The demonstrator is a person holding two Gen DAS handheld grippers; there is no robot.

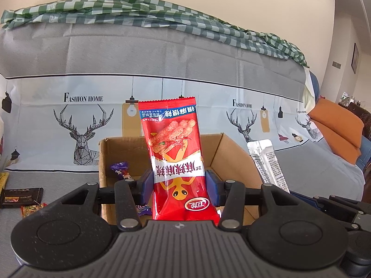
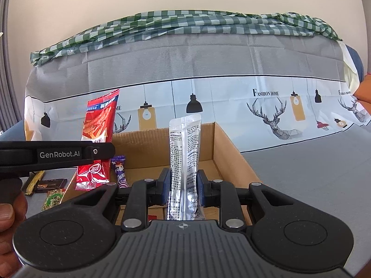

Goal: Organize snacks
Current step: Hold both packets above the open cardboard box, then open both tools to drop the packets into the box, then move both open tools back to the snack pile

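My left gripper (image 1: pixel 179 183) is shut on a red snack bag (image 1: pixel 176 153), held upright over the open cardboard box (image 1: pixel 229 153). From the right wrist view, the same red snack bag (image 2: pixel 99 134) shows at the left behind the left gripper's arm. My right gripper (image 2: pixel 184 183) is shut on a silver sachet (image 2: pixel 184 153), also upright over the cardboard box (image 2: pixel 229 148). The silver sachet (image 1: pixel 266 162) appears at the right of the left wrist view. A purple candy wrapper (image 1: pixel 120 168) lies inside the box, also seen as the purple candy wrapper (image 2: pixel 120 169).
Loose snacks lie on the grey cloth left of the box: a dark packet (image 1: pixel 20 197), a small orange packet (image 1: pixel 31 209) and a green-yellow packet (image 2: pixel 53 199). A sofa back with deer-print cover (image 1: pixel 83 136) rises behind. Orange cushions (image 1: pixel 336 134) sit far right. A hand (image 2: pixel 9 217) grips at left.
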